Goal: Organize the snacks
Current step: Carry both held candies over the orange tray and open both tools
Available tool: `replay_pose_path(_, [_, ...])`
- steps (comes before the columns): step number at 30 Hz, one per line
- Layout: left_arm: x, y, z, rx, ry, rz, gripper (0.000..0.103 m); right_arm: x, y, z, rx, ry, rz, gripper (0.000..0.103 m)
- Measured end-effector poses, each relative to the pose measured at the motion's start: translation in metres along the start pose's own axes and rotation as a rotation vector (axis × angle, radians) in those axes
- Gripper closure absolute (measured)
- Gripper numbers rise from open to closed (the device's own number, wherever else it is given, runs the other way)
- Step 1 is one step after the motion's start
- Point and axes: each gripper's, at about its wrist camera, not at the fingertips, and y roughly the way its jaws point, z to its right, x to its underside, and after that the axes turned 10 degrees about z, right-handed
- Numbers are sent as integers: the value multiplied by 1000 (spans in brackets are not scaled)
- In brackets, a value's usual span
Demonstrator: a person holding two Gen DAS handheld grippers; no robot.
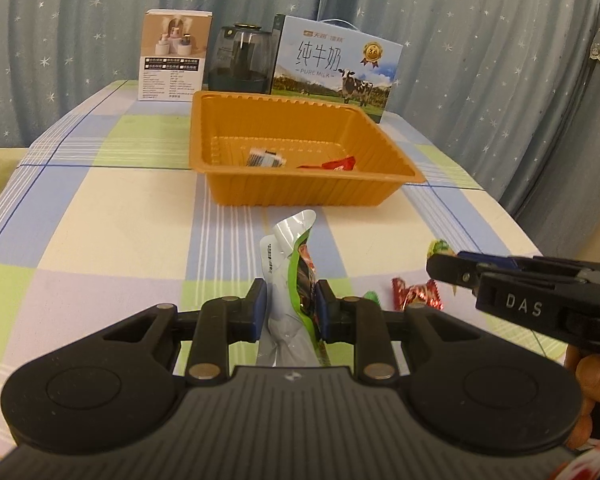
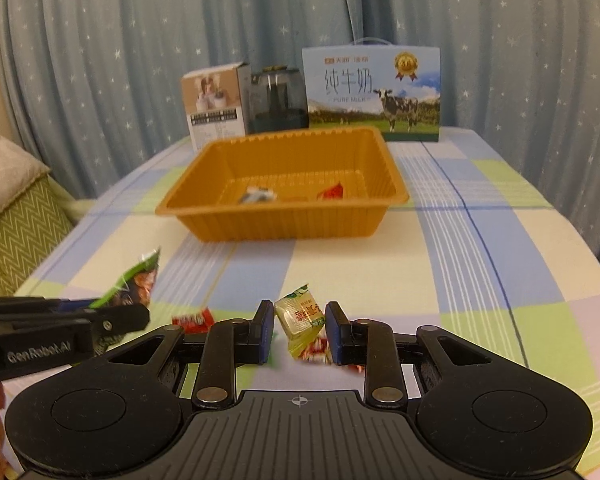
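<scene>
1. Left gripper (image 1: 291,306): clamped on a green-and-silver snack packet (image 1: 290,280), held above the checked tablecloth (image 1: 120,220).
2. Right gripper (image 2: 298,330): clamped on a small yellow-green candy (image 2: 302,316), also off the cloth.
3. Orange tray (image 1: 300,192): stands beyond both grippers, two wrapped snacks inside.
4. Red-wrapped candy (image 1: 416,294): lies on the cloth near the grippers.

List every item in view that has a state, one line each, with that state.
left tool: shut on the green pouch
green pouch: held upright, torn open at top
right tool: shut on the yellow candy
yellow candy: wrapped, held
orange tray: on the table, two snacks inside
red candy: wrapped, lying on the tablecloth
milk box: upright, closed
</scene>
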Motion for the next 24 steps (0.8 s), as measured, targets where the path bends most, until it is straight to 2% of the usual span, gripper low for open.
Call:
replay_pose_path(12, [-33, 22, 9, 27, 26, 23, 80, -34, 7, 10, 14, 7, 56, 75])
replay_pose_path(24, [-82, 55, 6, 45, 30, 105, 80, -66, 35, 16, 10, 13, 105, 75])
